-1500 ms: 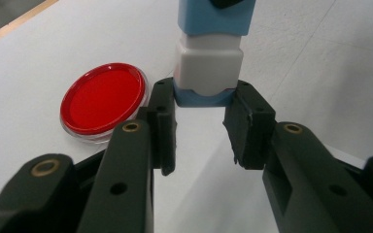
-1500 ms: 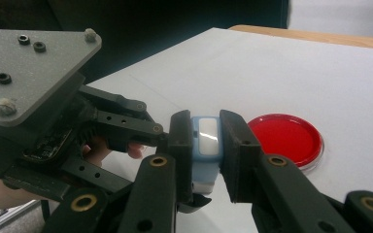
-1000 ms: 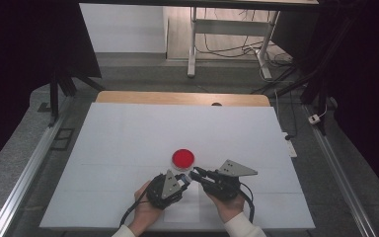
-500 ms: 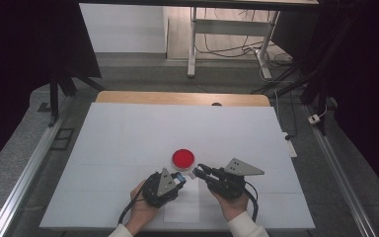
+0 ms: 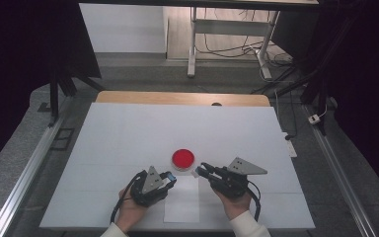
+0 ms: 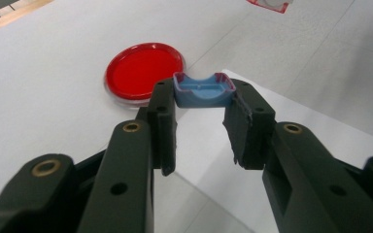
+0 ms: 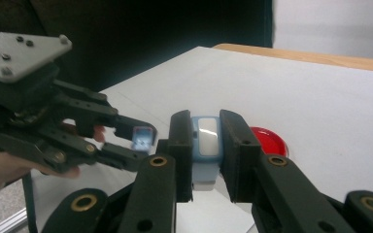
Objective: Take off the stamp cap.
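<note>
- Left gripper [image 5: 167, 178]: near the worktop's [image 5: 128, 133] front edge, left of centre, jaws angled toward the right gripper. Clamped on a small blue cap [image 6: 204, 90], open side facing the camera in the left gripper view.
- Right gripper [image 5: 201, 171]: near the front edge, right of centre, jaws pointing left at the left gripper. Clamped on a light-blue case [image 7: 207, 141] with a pale window.
- The tips of the two grippers are close together, above the far edge of a white paper sheet [image 5: 182, 205].
- Red round lid [image 5: 183, 158]: flat on the worktop, just beyond both tips.
- Both hands grip from the front edge; left hand [image 5: 128, 213], right hand [image 5: 236, 203].
</note>
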